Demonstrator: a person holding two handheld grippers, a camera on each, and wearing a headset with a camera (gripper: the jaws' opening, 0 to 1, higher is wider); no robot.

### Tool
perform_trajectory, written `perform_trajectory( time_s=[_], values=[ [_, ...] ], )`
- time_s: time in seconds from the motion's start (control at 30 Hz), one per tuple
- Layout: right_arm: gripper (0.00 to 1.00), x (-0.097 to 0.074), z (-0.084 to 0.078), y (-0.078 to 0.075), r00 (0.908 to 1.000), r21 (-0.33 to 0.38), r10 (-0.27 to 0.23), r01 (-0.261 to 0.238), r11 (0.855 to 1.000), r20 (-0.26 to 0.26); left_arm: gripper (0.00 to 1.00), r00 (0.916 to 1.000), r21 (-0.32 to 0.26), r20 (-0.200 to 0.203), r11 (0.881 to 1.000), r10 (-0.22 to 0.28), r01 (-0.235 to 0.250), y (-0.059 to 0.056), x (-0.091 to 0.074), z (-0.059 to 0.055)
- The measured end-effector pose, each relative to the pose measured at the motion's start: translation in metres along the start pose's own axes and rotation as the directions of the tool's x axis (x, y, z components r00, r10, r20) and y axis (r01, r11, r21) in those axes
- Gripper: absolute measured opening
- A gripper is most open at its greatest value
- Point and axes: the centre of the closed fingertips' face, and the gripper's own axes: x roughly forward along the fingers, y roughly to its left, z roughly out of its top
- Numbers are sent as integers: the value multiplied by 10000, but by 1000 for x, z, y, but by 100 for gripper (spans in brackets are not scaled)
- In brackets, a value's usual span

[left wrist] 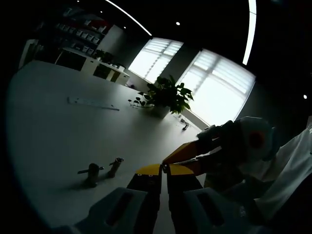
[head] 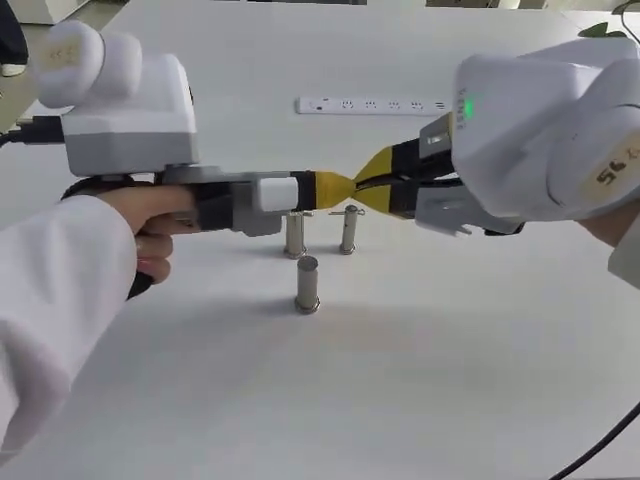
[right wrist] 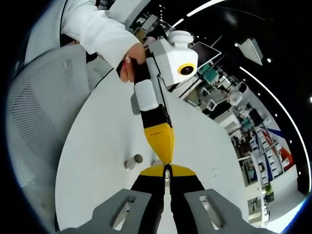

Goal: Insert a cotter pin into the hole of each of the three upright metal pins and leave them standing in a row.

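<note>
Three short upright metal pins stand on the white table. The two rear ones (head: 295,236) (head: 348,230) each carry a thin cotter pin across the top, also seen in the left gripper view (left wrist: 91,174) (left wrist: 116,166). The front pin (head: 308,284) (right wrist: 131,162) has a bare top. Above the rear pins my left gripper (head: 340,188) and right gripper (head: 362,192) meet tip to tip in the air. The left jaws (left wrist: 164,169) are shut. My right gripper (right wrist: 167,171) is shut on a small grey piece that looks like a cotter pin, touched by the left tip.
A white power strip (head: 372,104) lies at the back of the table. A potted plant (left wrist: 165,95) stands at the far table edge. A grey mesh chair (right wrist: 34,112) stands beside the table. A black cable (head: 600,445) crosses the near right corner.
</note>
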Motion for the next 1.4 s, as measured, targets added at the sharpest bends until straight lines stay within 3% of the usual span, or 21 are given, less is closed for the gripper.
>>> perform_trajectory(
  time_s=[0.23,0.3,0.33,0.43,0.57,0.67,0.73,0.8,0.83,0.87,0.9,0.93,1.07,1.1,1.17,1.2,1.23,1.3,1.4],
  values=[
    [0,-1,2,5,9999,-278,76,-79,9996,-91,1,9996,-1045,-264,9945,-26,-2,0,-1,-6],
    [0,-1,1,8,9997,-362,171,-176,9992,-146,0,9988,-2248,-456,9744,-153,47,-1,-1,-10],
    [0,-2,1,9,9997,-415,198,-205,9989,-175,0,9989,-2231,-433,9748,-177,76,0,-1,-11],
    [0,-2,2,11,9997,-433,200,-207,9988,-155,0,9994,-1764,-300,9843,-150,94,-1,-1,-11],
    [0,-2,0,18,9981,-294,604,-608,9977,-141,0,9988,-1589,-473,9873,-140,63,-2,-1,-16],
    [14,-1,-6,15,9982,-22,561,-561,9984,-199,0,9980,-1330,-614,9911,-141,58,-2,-2,-19],
    [20,-2,-14,17,9963,538,783,-763,9956,-365,0,9964,-732,-843,9973,-41,-21,-2,-4,-22],
    [25,-2,-27,25,9884,1375,1353,-1249,9826,-691,0,9947,-216,-1032,9998,-19,-3,-2,-6,-25],
    [28,-1,-30,30,9840,1695,1650,-1517,9738,-669,0,9933,133,-1157,9999,8,8,-2,-7,-27],
    [32,-1,-34,37,9765,2298,2073,-1888,9547,-589,0,9923,931,-1228,9956,168,-54,0,-8,-27],
    [34,0,-33,40,9749,2608,2200,-2037,9437,-348,0,9924,1245,-1212,9922,235,-83,0,-8,-26],
    [34,0,-31,47,9650,2942,2622,-2513,9221,23,0,9917,2313,-1264,9729,237,62,-3,-9,-26],
    [29,-1,-26,62,9476,3872,3094,-3156,8663,801,0,9940,3418,-1086,9383,-161,526,-16,-12,-23],
    [29,-1,-25,62,9475,3923,3067,-3172,8634,911,0,9930,3872,-1157,9196,-230,664,-19,-13,-23],
    [28,0,-21,66,9416,4363,3116,-3355,8349,1278,0,9910,4597,-1267,8826,-439,979,-24,-15,-24],
    [28,0,-19,65,9422,4456,3034,-3346,8303,1422,0,9909,4877,-1273,8671,-443,1014,-25,-15,-24],
    [26,-1,-17,64,9408,4569,3007,-3389,8224,1565,0,9881,5241,-1436,8427,-550,1231,-27,-16,-26],
    [24,-2,-15,64,9395,4688,2976,-3424,8143,1693,0,9835,5630,-1657,8119,-722,1544,-30,-17,-29],
    [25,-4,-10,63,9371,4739,2929,-3487,8086,1897,0,9753,5723,-2020,7974,-893,1915,-31,-16,-38]
  ],
)
